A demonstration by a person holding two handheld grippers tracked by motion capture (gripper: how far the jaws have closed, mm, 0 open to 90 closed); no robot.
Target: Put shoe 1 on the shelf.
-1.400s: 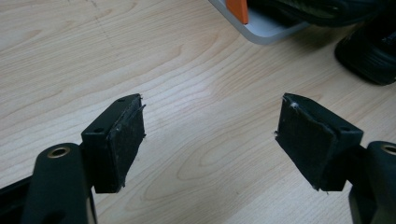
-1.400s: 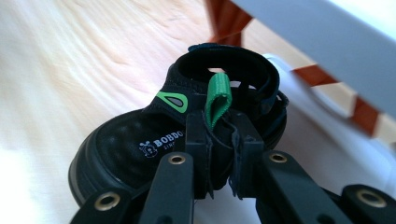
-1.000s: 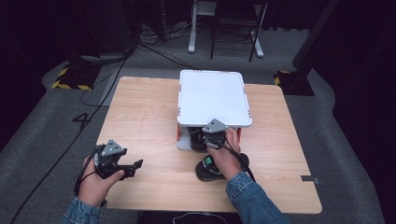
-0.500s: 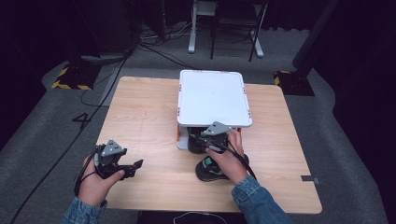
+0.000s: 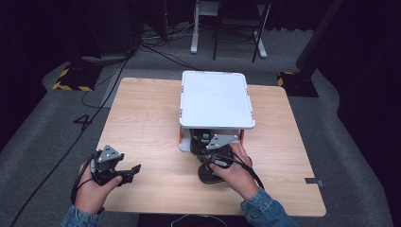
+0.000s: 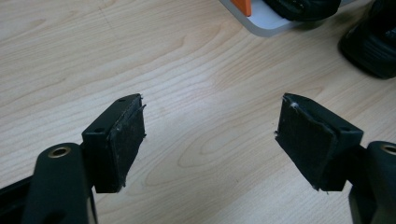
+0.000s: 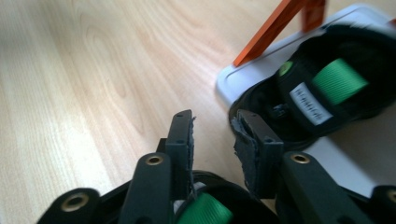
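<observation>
A white two-level rack [image 5: 215,99] with orange legs stands mid-table. One black shoe with a green insole [image 7: 317,93] lies on the rack's lower level. A second black shoe [image 5: 208,174] rests on the table in front of the rack, under my right hand. My right gripper [image 7: 215,135] hovers over that shoe and points at the rack. Its jaws have just been closing; a narrow gap is left, with only bare wood showing through it. My left gripper [image 5: 132,172] hangs over the table's near left part. In the left gripper view, the left gripper [image 6: 210,126] is wide open and holds nothing.
The wooden table [image 5: 146,118] has bare room left of the rack. From the left gripper view, the rack's base [image 6: 266,21] and the shoe on the table [image 6: 371,42] lie at the far right. Cables and a stand's legs [image 5: 227,42] are on the floor beyond.
My right gripper has drawn back from the rack's lower level toward the near edge. The left hand has stayed put.
</observation>
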